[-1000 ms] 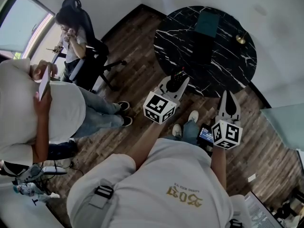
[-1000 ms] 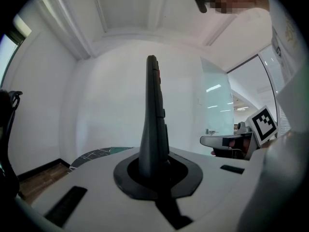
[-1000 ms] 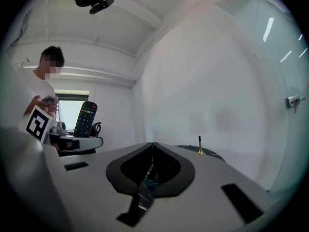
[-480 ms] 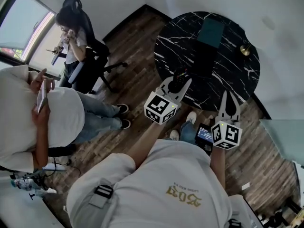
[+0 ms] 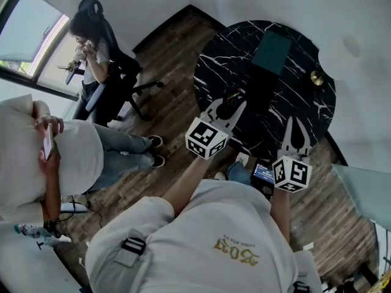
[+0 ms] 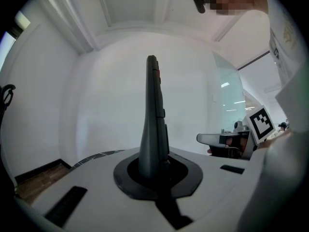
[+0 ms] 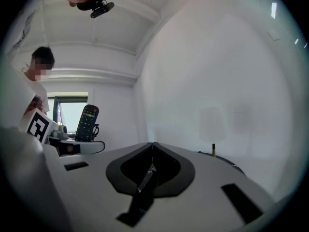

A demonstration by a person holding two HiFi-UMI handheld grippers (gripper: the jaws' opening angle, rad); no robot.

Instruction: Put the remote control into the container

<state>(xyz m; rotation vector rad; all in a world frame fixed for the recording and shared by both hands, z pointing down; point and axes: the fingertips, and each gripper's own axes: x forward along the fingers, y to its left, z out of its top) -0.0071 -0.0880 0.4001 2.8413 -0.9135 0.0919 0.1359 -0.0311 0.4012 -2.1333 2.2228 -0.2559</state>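
A black remote control [image 5: 231, 99] stands upright between the jaws of my left gripper [image 5: 227, 106], which is shut on it. In the left gripper view the remote [image 6: 153, 115] rises from the closed jaws of the left gripper [image 6: 154, 167], seen edge on. A dark green container [image 5: 272, 50] stands on the far part of the round black marble table [image 5: 220, 54], beyond both grippers. My right gripper [image 5: 293, 122] is level over the table's near right edge, shut with nothing in it. In the right gripper view the right gripper [image 7: 153, 145] has its jaws meeting, and the remote [image 7: 87, 123] shows at the left.
A small gold object [image 5: 316, 77] stands on the table's right side, also seen as a thin gold post [image 7: 213, 150]. A person sits in a black office chair [image 5: 116, 60] at the far left. Another person [image 5: 55, 157] stands close at the left. The floor [image 5: 165, 102] is dark wood.
Both grippers have moved forward, from the table's near edge to over its top, the left one with the remote in it. The table and container now lie closer.
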